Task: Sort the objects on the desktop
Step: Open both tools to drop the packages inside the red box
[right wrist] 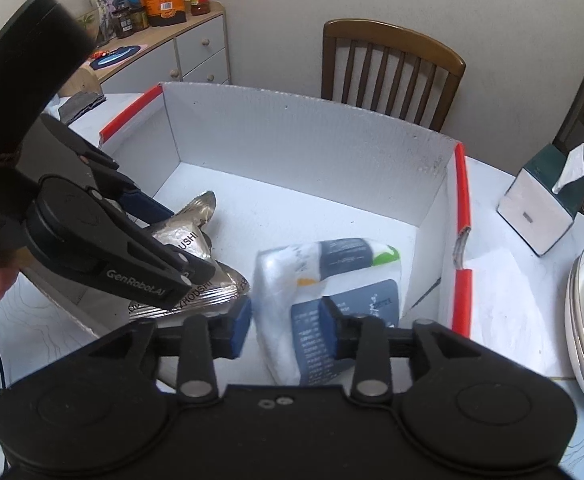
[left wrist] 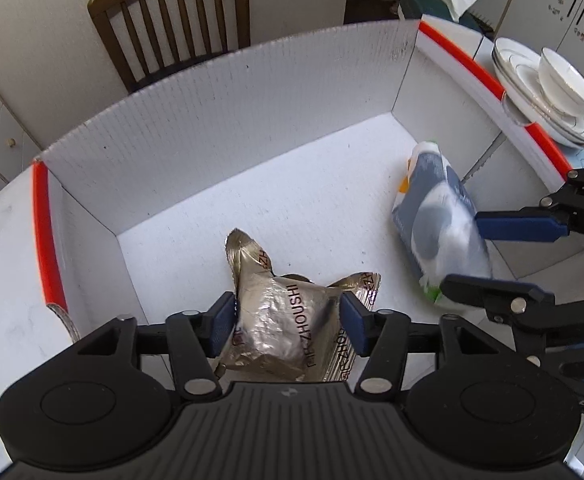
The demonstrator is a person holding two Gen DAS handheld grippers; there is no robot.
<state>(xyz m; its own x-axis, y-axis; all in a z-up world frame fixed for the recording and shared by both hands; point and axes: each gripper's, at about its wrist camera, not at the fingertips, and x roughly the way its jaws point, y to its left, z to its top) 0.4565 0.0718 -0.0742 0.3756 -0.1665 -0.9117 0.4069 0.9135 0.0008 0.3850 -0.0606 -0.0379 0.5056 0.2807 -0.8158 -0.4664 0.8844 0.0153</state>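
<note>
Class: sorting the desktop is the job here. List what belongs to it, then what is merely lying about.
Job:
silver snack packet
blue-and-white tissue pack
white box
left claw
right claw

Lying about:
stacked plates
tissue box
chair

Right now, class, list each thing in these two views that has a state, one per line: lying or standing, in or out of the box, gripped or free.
White corrugated box with red edges: open-topped, on the table.
Silver foil snack packet: lying in the box, between the left gripper pads.
Blue-and-white tissue pack: lying in the box, between the right gripper pads, apparently let go.
White bowl: upright on stacked plates.
</note>
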